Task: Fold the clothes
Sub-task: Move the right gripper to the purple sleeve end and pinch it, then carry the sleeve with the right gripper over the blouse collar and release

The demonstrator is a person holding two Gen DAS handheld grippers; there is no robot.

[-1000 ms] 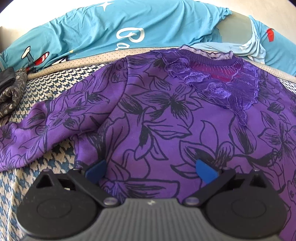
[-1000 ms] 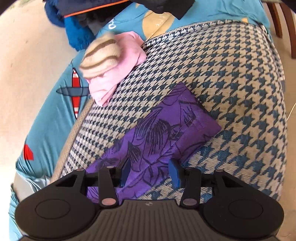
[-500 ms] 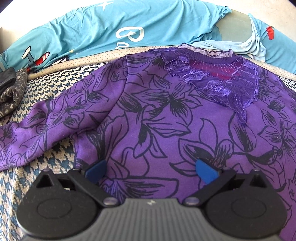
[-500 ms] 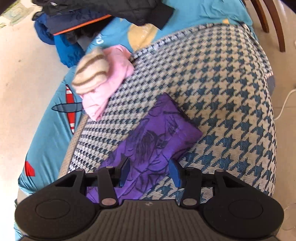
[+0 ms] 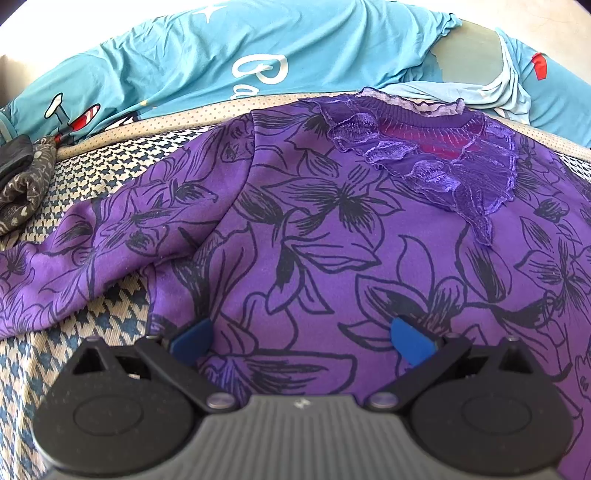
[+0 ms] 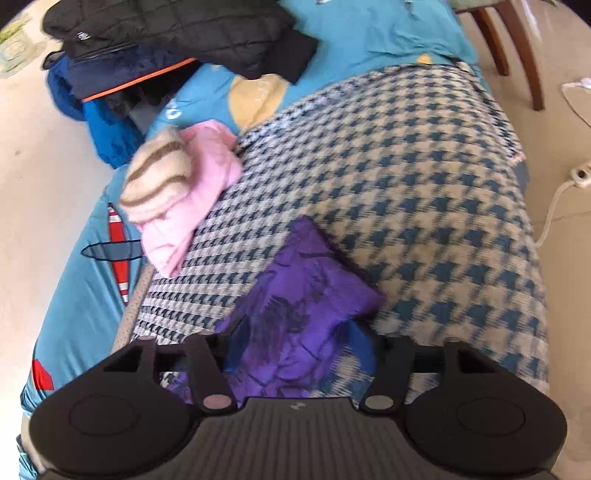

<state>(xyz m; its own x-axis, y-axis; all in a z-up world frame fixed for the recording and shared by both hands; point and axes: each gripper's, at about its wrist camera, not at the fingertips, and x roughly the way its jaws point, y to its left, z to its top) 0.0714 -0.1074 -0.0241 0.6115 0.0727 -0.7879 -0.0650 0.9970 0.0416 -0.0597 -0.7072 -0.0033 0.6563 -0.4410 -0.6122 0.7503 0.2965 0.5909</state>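
A purple top with black flower outlines [image 5: 332,240] lies face up on a houndstooth blanket [image 5: 110,306], its lace collar [image 5: 436,162] at the far side. One sleeve [image 5: 92,251] stretches off to the left. My left gripper [image 5: 301,341] hovers over the top's lower body, open, with both blue pads resting wide apart on the fabric. In the right wrist view the other sleeve end [image 6: 310,280] lies on the blanket [image 6: 424,166] and runs back between the fingers of my right gripper [image 6: 295,350]. Those fingers stand apart; the view is motion-blurred.
A blue printed sheet [image 5: 258,48] covers the bed beyond the blanket. A dark patterned garment [image 5: 22,181] sits at the left edge. A pink garment [image 6: 199,206] with a striped fuzzy piece [image 6: 159,177] and a pile of dark jackets [image 6: 177,33] lie further off. Chair legs [image 6: 517,48] and a power cord [image 6: 554,206] are at right.
The right gripper has pulled back and up along the sleeve, and its fingers look somewhat wider apart. The left gripper has barely moved and stays open.
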